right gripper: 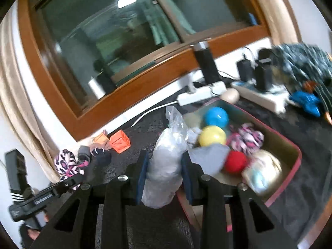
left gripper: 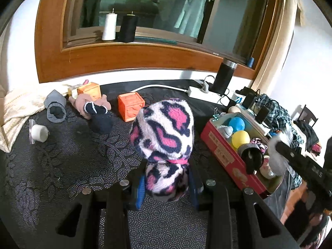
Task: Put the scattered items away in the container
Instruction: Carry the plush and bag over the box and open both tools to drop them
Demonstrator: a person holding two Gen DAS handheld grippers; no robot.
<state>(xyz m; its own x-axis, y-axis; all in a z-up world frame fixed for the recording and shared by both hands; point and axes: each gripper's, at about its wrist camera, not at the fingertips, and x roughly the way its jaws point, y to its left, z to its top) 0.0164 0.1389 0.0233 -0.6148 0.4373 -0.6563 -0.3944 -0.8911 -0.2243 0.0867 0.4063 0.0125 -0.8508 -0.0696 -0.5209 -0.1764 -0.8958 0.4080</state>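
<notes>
My left gripper (left gripper: 166, 178) is shut on a fuzzy pink, white and navy sock bundle (left gripper: 164, 132), held above the dark table left of the red box (left gripper: 224, 151). The box holds a blue ball (right gripper: 215, 116), a yellow ball (right gripper: 211, 136), a red ball (right gripper: 235, 161) and soft items. My right gripper (right gripper: 164, 170) is shut on a clear plastic bag of white stuffing (right gripper: 166, 161) at the box's near-left corner. On the table lie two orange cubes (left gripper: 130, 106), a grey sock (left gripper: 55, 109), a navy sock (left gripper: 99, 116), a pink plush (left gripper: 81, 103) and a white roll (left gripper: 39, 132).
A white power strip (left gripper: 203, 93) with cables and a black flask (left gripper: 224, 76) stand behind the box. Chargers and a plaid cloth (left gripper: 276, 110) crowd the right side. A cream cloth (left gripper: 18, 108) covers the table's left edge. Two spools (left gripper: 118, 27) sit on the window sill.
</notes>
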